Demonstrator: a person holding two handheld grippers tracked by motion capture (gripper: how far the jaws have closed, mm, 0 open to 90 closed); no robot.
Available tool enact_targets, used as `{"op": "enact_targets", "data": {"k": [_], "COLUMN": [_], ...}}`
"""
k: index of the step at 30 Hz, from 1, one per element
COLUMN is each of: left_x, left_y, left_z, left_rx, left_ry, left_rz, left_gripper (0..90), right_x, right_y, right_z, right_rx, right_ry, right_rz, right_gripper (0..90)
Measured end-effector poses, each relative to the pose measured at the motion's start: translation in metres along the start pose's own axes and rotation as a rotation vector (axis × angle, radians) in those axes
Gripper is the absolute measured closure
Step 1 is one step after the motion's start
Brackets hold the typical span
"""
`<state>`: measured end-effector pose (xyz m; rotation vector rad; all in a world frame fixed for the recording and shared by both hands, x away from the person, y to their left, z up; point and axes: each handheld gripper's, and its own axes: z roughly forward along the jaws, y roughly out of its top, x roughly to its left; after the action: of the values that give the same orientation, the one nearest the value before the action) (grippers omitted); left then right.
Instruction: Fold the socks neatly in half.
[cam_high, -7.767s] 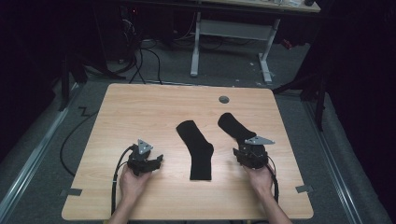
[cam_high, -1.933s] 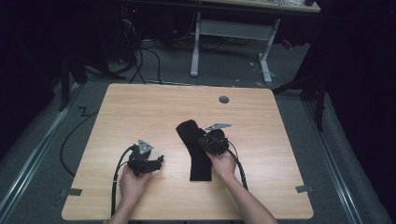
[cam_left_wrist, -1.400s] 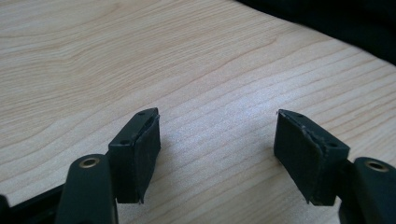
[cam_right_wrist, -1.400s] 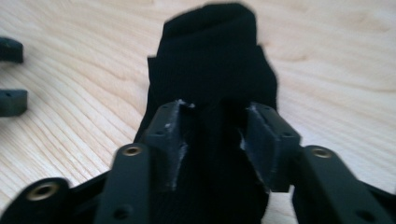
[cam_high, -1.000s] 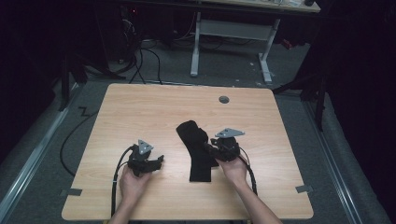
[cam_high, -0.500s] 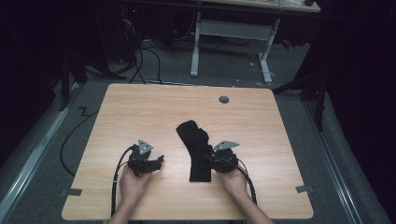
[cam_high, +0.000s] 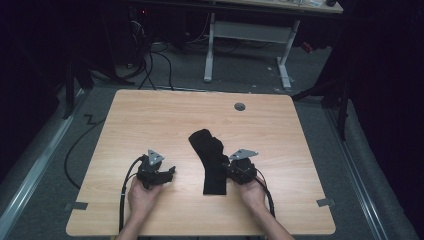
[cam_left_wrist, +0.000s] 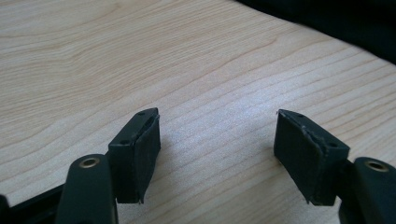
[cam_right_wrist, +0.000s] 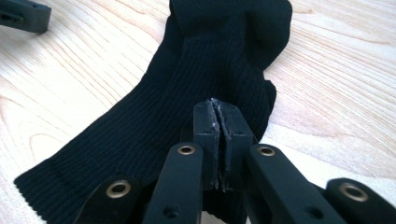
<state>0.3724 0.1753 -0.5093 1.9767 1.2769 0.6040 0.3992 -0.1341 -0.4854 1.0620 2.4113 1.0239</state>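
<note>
Resting near the table's (cam_high: 165, 115) front edge, the left gripper (cam_high: 167, 174) sits with its jaws spread wide over bare wood, nothing between the pads (cam_left_wrist: 140, 156), and it lies well apart from the socks (cam_high: 212, 160). Beside it to the right, the right gripper (cam_high: 229, 172) has just been closing; in its own view the jaws stand pressed together, pad against pad, right over the ribbed black cloth of the socks (cam_right_wrist: 205, 93). Whether a fold of cloth is caught between the pads cannot be told.

From above, the socks lie as one dark stack in the middle of the table, cuff end toward the person and just left of the right gripper, foot end bent away toward the far side. Their right edge touches that gripper's tips.

No box, tray or bin stands on the table. Open wood runs on every side of the socks: a broad stretch to the left, another to the right, and more beyond toward the far edge, where a small round grommet (cam_high: 240, 106) sits.
</note>
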Motion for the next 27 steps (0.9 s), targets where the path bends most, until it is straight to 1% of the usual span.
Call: {"op": "enact_targets", "data": {"k": [4,6,7,9,14,15,18,21,23,26,27], "left_x": [0.000,0.000,0.000,0.000,0.000,0.000,0.000,0.000,0.000,0.000,0.000], "left_y": [0.000,0.000,0.000,0.000,0.000,0.000,0.000,0.000,0.000,0.000,0.000], "left_z": [0.000,0.000,0.000,0.000,0.000,0.000,0.000,0.000,0.000,0.000,0.000], "left_rx": [0.000,0.000,0.000,0.000,0.000,0.000,0.001,0.000,0.001,0.001,0.001], "left_ry": [0.000,0.000,0.000,0.000,0.000,0.000,0.000,-0.001,-0.001,-0.001,-0.001], "left_rz": [0.000,0.000,0.000,0.000,0.000,0.000,0.000,0.001,0.001,0.001,0.001], "left_gripper": [32.1,32.1,32.1,32.1,32.1,32.1,32.0,32.0,32.0,32.0,32.0], "right_x": [0.000,0.001,0.002,0.004,0.011,0.013,0.019,0.023,0.026,0.030,0.033], "right_y": [0.003,0.006,0.007,0.009,0.014,0.015,0.017,0.017,0.016,0.014,0.009], "right_z": [-0.006,-0.010,-0.012,-0.014,-0.021,-0.023,-0.028,-0.029,-0.029,-0.029,-0.026], "right_rx": [-0.018,-0.034,-0.031,-0.032,-0.041,-0.045,-0.056,-0.051,-0.045,-0.045,-0.036], "right_ry": [0.006,0.020,0.028,0.026,0.034,0.036,0.057,0.081,0.083,0.090,0.101], "right_rz": [0.002,0.011,0.017,0.003,0.003,-0.006,-0.014,-0.001,-0.011,-0.011,-0.014], "right_gripper": [87.6,87.6,87.6,87.7,87.6,87.6,87.6,87.5,87.5,87.5,87.5]}}
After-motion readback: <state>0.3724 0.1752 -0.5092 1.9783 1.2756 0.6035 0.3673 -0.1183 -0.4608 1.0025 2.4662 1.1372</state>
